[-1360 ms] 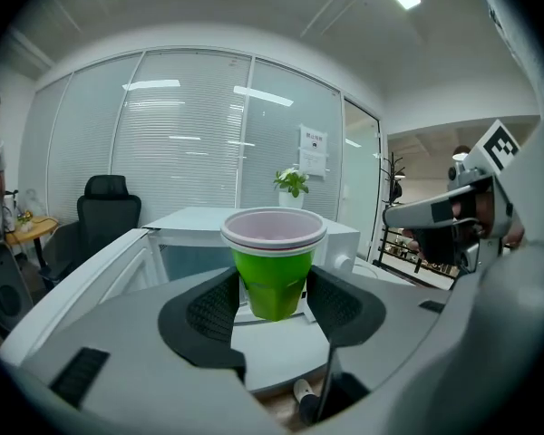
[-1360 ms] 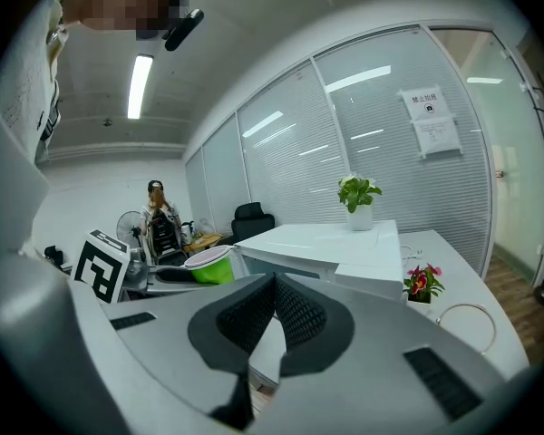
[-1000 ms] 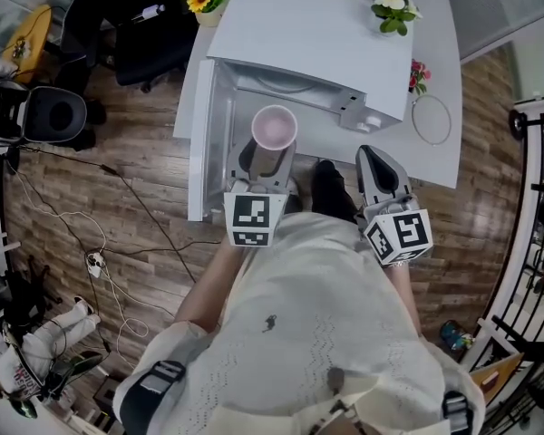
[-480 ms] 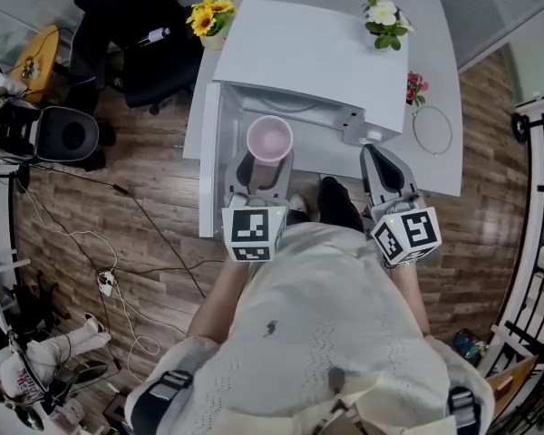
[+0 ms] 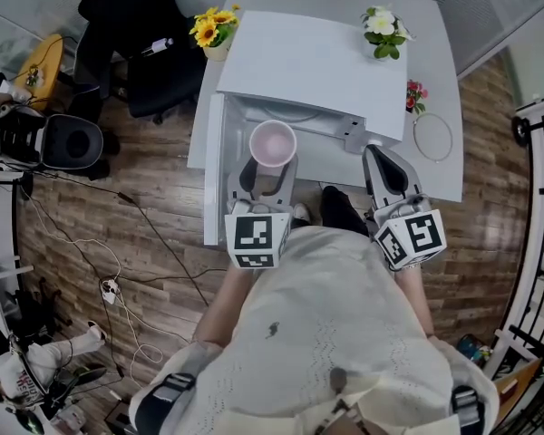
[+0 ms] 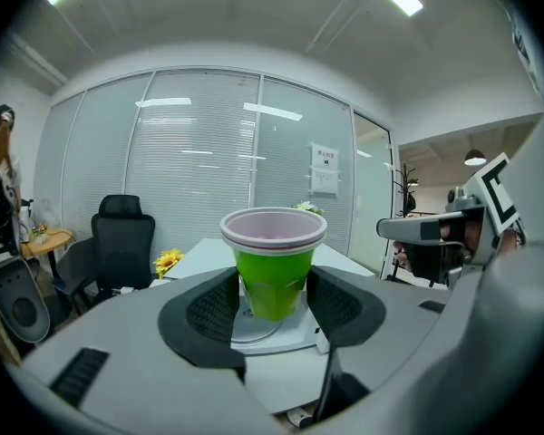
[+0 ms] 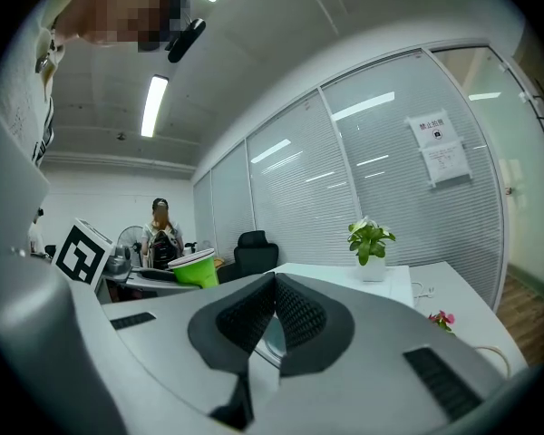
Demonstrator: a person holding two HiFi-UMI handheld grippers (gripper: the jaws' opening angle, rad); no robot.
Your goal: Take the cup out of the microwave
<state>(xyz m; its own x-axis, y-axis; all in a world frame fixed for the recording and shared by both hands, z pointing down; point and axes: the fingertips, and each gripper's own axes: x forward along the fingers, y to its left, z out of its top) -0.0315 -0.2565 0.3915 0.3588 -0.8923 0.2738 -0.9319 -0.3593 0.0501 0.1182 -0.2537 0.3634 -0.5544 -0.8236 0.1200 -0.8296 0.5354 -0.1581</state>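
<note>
The green cup (image 6: pixel 272 275), with a pale pink inside and white rim, stands upright between the left gripper's (image 6: pixel 273 308) jaws. Both ribbed pads press its lower wall, one on each side, so the jaws stand wide and clamp the cup. Its rim rises above the fingertips. From the head view the cup (image 5: pixel 273 143) sits at the tip of the left gripper (image 5: pixel 268 169), just before the open front of the white microwave (image 5: pixel 317 62), whose door (image 5: pixel 214 175) swings out on that gripper's left. A round plate (image 6: pixel 251 326) shows below and just beyond the cup. The right gripper (image 7: pixel 274 314) has its pads pressed together with nothing between them. It is level with the left gripper, off to its right, near the microwave's front corner (image 5: pixel 381 159). A paper notice (image 6: pixel 324 170) hangs on the glass wall far ahead, its print too small to read. Each gripper carries a black-and-white marker cube (image 5: pixel 257 240).
</note>
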